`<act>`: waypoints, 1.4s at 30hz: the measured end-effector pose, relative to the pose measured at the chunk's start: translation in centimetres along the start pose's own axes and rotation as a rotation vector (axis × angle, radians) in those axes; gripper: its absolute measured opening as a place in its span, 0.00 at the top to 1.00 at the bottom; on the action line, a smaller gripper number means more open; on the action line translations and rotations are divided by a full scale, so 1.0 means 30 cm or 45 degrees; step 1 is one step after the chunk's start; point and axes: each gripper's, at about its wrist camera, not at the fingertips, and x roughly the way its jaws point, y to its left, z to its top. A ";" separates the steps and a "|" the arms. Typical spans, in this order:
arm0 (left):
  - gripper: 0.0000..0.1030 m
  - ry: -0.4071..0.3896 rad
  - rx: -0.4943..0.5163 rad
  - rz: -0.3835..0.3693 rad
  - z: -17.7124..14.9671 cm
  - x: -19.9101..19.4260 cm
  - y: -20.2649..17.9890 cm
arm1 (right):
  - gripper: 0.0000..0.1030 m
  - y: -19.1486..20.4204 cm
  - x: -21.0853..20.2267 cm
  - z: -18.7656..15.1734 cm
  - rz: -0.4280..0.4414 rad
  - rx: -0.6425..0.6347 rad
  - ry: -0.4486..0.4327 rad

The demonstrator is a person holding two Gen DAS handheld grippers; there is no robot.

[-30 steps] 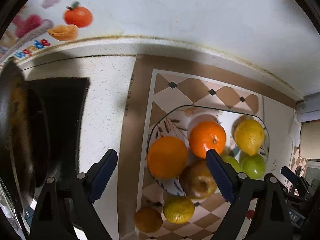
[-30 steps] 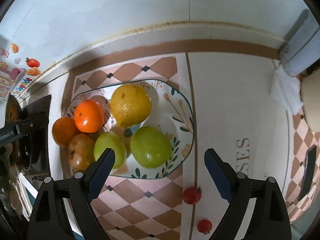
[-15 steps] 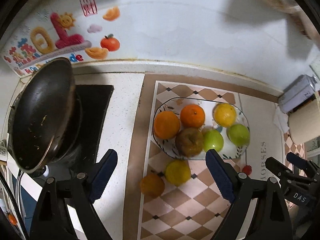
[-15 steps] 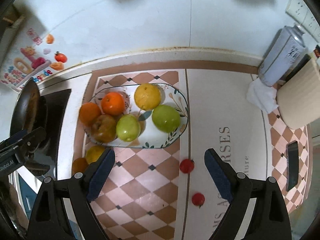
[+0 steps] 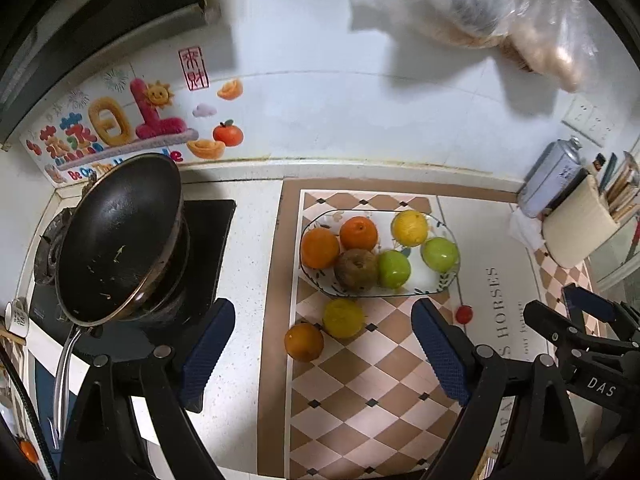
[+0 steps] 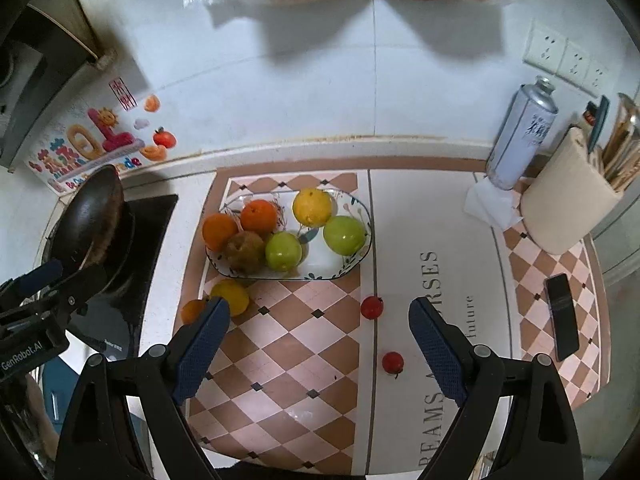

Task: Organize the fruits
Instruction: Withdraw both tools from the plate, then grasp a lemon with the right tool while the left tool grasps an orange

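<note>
— What sits on the oval plate [image 6: 352, 258]?
— Two oranges [image 6: 259, 216], a yellow lemon [image 6: 312, 207], two green apples [image 6: 344, 235] and a brown pear [image 6: 245, 251], bunched together.
— And off it?
— A lemon [image 6: 233, 295] touching a small orange [image 6: 193, 310] just before the plate's left end; two cherry tomatoes [image 6: 372, 307] apart, further right.

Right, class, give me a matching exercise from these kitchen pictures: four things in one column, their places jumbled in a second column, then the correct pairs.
Things
1. brown pear
2. frying pan
3. phone
4. spray can

Places
A. on the stove, left of the mat
B. standing by the wall, beside the utensil holder
C. on the plate with the oranges and green apples
D. lying flat on the checked mat at the far right

Pairs: 1-C, 2-A, 3-D, 4-B
</note>
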 end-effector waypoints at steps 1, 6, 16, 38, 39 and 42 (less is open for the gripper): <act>0.12 -0.010 0.001 -0.004 -0.005 -0.016 -0.002 | 0.10 0.001 -0.023 -0.005 -0.007 0.000 -0.016; 0.12 -0.062 0.008 -0.013 -0.032 -0.089 -0.013 | 0.10 0.010 -0.121 -0.029 -0.033 -0.002 -0.092; 0.12 -0.105 0.037 -0.022 -0.054 -0.131 -0.041 | 0.10 0.020 -0.165 -0.034 -0.014 0.013 -0.125; 0.00 0.290 -0.233 0.456 -0.155 0.412 0.273 | 0.07 0.261 0.846 -0.094 0.524 0.258 0.587; 0.00 0.308 -0.244 0.461 -0.163 0.431 0.282 | 0.09 0.275 0.881 -0.097 0.528 0.273 0.601; 0.00 0.362 -0.270 0.442 -0.173 0.472 0.296 | 0.24 0.308 0.956 -0.109 0.519 0.282 0.626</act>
